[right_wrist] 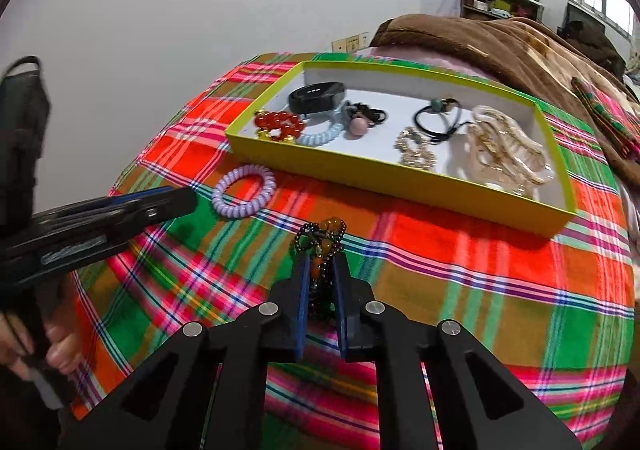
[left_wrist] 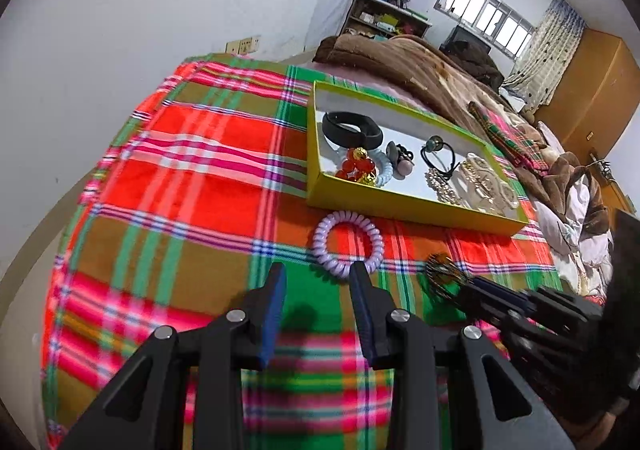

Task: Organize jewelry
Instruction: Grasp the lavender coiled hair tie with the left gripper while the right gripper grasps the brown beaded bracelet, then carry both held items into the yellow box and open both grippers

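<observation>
A yellow-green box (left_wrist: 400,206) (right_wrist: 384,174) on the plaid cloth holds a black band (left_wrist: 350,128), a red bead bracelet (right_wrist: 280,123), a pale blue coil tie (right_wrist: 320,138), black hair ties (right_wrist: 438,122) and gold pieces (right_wrist: 504,154). A lilac coil hair tie (left_wrist: 347,246) (right_wrist: 244,192) lies on the cloth in front of the box. My left gripper (left_wrist: 318,274) is open and empty just short of it. My right gripper (right_wrist: 322,262) is shut on a dark beaded bracelet with amber beads (right_wrist: 322,238), which also shows in the left wrist view (left_wrist: 442,274).
The plaid cloth (left_wrist: 192,170) covers a bed. A brown blanket (left_wrist: 420,66) lies behind the box. A rolled plaid cloth (right_wrist: 604,110) sits at the right. A white wall runs along the left; shelves (left_wrist: 384,14) and a window (left_wrist: 484,16) stand far back.
</observation>
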`<move>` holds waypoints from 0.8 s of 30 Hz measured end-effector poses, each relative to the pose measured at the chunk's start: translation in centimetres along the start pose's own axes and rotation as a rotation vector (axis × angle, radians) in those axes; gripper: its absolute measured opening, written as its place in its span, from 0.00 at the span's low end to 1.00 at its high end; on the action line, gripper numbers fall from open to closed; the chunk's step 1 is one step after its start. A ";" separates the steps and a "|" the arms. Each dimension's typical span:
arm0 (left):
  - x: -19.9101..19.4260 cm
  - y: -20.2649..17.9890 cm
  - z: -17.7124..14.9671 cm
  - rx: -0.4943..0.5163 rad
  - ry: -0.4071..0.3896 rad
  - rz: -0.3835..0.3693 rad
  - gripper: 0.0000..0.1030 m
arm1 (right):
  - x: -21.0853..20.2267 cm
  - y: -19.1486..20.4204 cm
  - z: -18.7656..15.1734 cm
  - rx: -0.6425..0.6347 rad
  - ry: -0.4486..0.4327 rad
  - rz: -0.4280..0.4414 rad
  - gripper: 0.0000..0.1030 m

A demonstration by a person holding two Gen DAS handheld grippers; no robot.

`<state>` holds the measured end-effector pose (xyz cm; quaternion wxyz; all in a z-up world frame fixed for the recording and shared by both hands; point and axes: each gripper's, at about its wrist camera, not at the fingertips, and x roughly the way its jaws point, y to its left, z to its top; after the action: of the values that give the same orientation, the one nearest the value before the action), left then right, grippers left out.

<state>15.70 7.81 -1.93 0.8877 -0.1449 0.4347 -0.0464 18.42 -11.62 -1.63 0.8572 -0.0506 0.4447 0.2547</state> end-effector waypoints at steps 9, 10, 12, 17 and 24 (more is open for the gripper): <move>2.5 -1.4 0.8 0.015 0.007 0.097 0.33 | -0.9 -2.0 -0.3 0.038 -0.016 0.014 0.11; 2.6 -1.6 0.8 0.029 0.006 0.116 0.33 | -1.0 -2.1 -0.3 0.041 -0.018 0.015 0.11; 2.9 -2.4 0.8 0.067 0.005 0.163 0.31 | -1.2 -2.4 -0.3 0.046 -0.023 0.017 0.11; 3.1 -3.6 0.3 0.144 -0.008 0.234 0.12 | -1.7 -2.8 -0.4 0.055 -0.033 0.016 0.11; 2.1 -3.7 -0.2 0.144 -0.007 0.177 0.09 | -3.4 -3.2 -0.4 0.058 -0.057 0.011 0.03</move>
<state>16.95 3.83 -2.54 0.8980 -0.0421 0.4381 0.0018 18.09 -15.79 0.36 0.8693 -0.0161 0.4275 0.2476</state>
